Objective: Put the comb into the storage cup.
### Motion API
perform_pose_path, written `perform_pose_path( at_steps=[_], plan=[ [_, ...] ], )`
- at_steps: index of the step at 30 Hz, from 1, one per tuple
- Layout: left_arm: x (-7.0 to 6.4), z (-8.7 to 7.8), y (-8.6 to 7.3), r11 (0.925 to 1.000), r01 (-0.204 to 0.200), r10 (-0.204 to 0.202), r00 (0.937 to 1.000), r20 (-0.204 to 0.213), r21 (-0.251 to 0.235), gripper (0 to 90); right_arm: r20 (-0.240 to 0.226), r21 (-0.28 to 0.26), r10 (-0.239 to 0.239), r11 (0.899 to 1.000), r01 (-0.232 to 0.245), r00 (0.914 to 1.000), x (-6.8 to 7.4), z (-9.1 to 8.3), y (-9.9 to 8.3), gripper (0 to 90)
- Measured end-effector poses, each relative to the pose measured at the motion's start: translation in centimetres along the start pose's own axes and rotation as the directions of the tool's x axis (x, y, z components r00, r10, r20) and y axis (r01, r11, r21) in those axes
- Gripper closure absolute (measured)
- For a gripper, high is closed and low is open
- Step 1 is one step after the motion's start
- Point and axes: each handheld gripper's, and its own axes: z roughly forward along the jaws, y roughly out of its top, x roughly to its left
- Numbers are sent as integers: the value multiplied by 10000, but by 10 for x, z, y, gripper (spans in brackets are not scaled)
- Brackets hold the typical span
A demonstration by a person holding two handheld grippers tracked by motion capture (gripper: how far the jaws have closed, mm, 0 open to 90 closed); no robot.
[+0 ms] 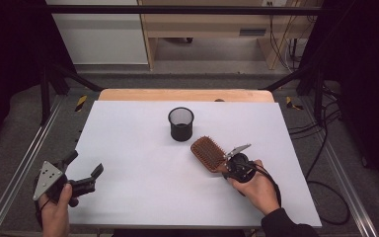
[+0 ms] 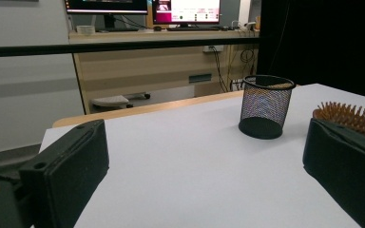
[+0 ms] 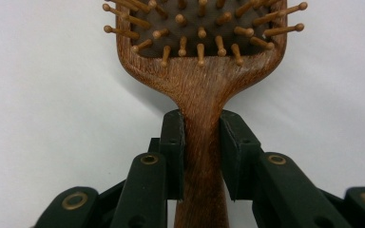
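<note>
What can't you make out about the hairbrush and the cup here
- Hairbrush handle end: right gripper view, cut off by the bottom edge behind the right tool.
- Brush head top: same view, cut off by the upper edge.
- Mesh cup contents: high view, interior too dark; left gripper view, rim too high.

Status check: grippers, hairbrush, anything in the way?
Right gripper shut on wooden hairbrush handle. Left gripper open, idle at table's near left edge. Brush head close beside mesh cup, path between looks open.
</note>
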Motion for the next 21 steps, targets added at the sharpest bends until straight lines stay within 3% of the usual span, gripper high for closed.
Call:
perform_pose_path(
  at_steps=[6,10,13,17,21],
  plan=[
    [-15,5,1,9995,-181,166,9982,578,264,17,-342,-1406,7,9900,-56,9994,3,-11,1,727],
    [-32,12,5,9992,24,-75,9914,1309,391,21,-362,-2183,-185,9758,102,9992,6,-14,2,727],
    [-49,23,11,9985,165,-259,9821,1865,518,24,-309,-2517,-359,9674,270,9989,8,-17,4,727],
    [-71,42,22,9973,328,-491,9627,2662,654,27,-342,-3094,-411,9505,285,9986,8,-19,4,728],
    [-92,70,33,9942,736,-951,9421,3215,786,31,-406,-3808,-393,9244,209,9984,9,-26,4,727]
  ],
)
